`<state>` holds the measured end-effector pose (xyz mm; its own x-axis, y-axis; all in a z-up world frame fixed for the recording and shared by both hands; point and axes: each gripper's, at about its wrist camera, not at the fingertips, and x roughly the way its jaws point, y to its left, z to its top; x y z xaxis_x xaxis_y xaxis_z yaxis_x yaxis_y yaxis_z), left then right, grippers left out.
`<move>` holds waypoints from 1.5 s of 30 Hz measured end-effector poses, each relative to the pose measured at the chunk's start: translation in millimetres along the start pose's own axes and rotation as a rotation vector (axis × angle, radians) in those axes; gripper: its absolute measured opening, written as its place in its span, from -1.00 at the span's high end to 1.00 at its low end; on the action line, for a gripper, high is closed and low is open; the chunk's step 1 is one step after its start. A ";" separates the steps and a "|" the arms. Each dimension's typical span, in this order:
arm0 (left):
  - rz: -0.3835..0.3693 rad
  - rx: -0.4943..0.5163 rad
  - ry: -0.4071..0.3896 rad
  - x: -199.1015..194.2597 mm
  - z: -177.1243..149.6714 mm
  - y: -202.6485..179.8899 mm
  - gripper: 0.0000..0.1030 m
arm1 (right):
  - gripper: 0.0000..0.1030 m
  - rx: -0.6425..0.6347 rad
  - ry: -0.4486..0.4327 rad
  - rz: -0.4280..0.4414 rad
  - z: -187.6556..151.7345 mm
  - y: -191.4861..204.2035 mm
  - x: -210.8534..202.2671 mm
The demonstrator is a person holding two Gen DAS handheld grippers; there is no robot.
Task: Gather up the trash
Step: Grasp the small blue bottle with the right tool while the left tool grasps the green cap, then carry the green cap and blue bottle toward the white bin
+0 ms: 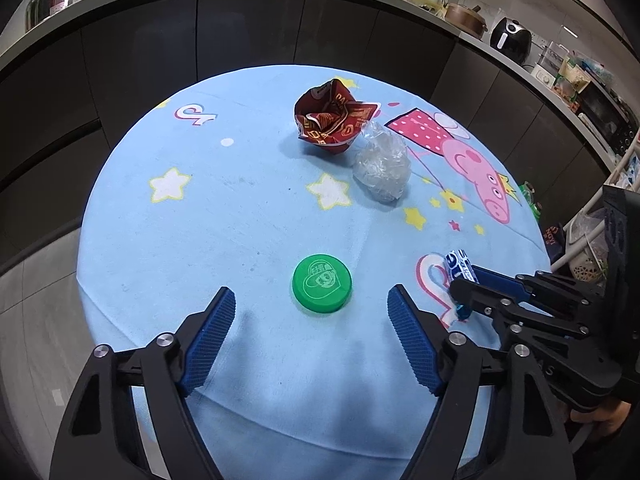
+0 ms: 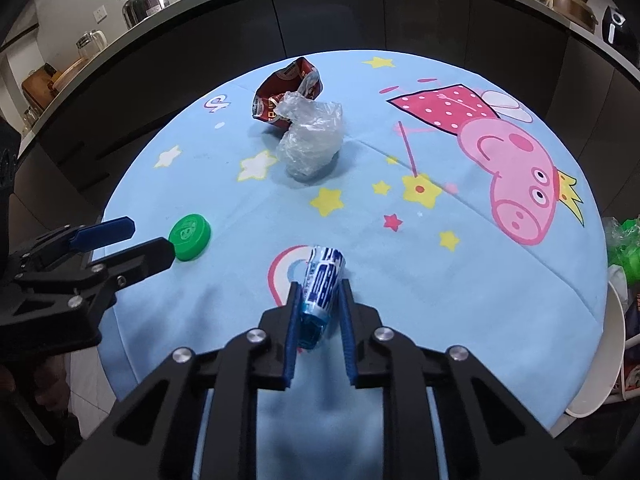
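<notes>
A round table with a light blue cartoon cloth (image 1: 200, 220) (image 2: 460, 280) holds the trash. A green lid (image 1: 322, 288) (image 2: 189, 237) lies just ahead of my left gripper (image 1: 312, 300), which is open with the lid between and slightly beyond its fingertips; it also shows in the right wrist view (image 2: 150, 240). My right gripper (image 2: 320, 292) (image 1: 460, 280) is closed around a blue and white wrapper (image 2: 322, 280) (image 1: 460, 264) lying on the cloth. A crumpled red snack bag (image 1: 332, 116) (image 2: 286, 92) and a clear plastic bag (image 1: 382, 166) (image 2: 310, 140) lie farther back.
Dark cabinets and a counter with kitchenware (image 1: 512, 36) curve behind the table. A green plastic bag (image 2: 626, 248) and a white chair back (image 2: 612, 360) sit off the table's right edge. A wire rack (image 1: 592, 248) stands to the right.
</notes>
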<state>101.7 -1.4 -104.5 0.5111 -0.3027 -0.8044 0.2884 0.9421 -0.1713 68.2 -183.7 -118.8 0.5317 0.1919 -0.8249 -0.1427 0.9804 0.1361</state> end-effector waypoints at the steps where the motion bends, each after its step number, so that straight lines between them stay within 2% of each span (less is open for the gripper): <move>1: 0.001 -0.002 0.004 1.7 0.6 -0.5 -0.37 | 0.67 -0.003 -0.001 0.001 -0.4 -0.2 -1.1; 5: 0.015 0.003 0.015 7.6 3.1 -3.6 -0.21 | 0.69 -0.009 -0.012 0.010 -1.2 0.0 -5.9; 11: 0.044 0.020 0.047 20.9 4.5 -9.7 -0.09 | 0.68 0.014 -0.029 0.018 -1.8 -7.3 -11.7; 18: 0.136 0.063 0.054 27.2 4.8 -17.5 0.05 | 0.67 0.036 -0.031 0.033 -4.4 -13.3 -12.3; 23: 0.162 0.078 0.055 27.4 4.0 -18.8 0.12 | 0.67 0.036 -0.034 0.041 -4.5 -13.0 -12.2; 25: 0.169 0.075 0.055 27.0 4.4 -17.6 0.21 | 0.67 0.037 -0.035 0.043 -5.1 -13.2 -12.9; 26: 0.170 0.070 0.054 26.6 4.8 -16.5 0.34 | 0.67 0.039 -0.036 0.044 -5.1 -13.5 -13.0; 35: 0.095 -0.001 0.038 12.3 9.4 -8.8 0.34 | 0.67 0.056 -0.063 0.060 -3.6 -18.3 -22.8; 45: 0.016 0.050 -0.045 -21.1 31.9 -48.6 0.34 | 0.67 0.118 -0.144 0.063 0.8 -43.4 -56.3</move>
<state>102.8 -45.4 -61.1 0.5515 -0.2951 -0.7802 0.3195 0.9387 -0.1292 45.1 -237.0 -77.8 0.6404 0.2489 -0.7266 -0.0851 0.9632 0.2549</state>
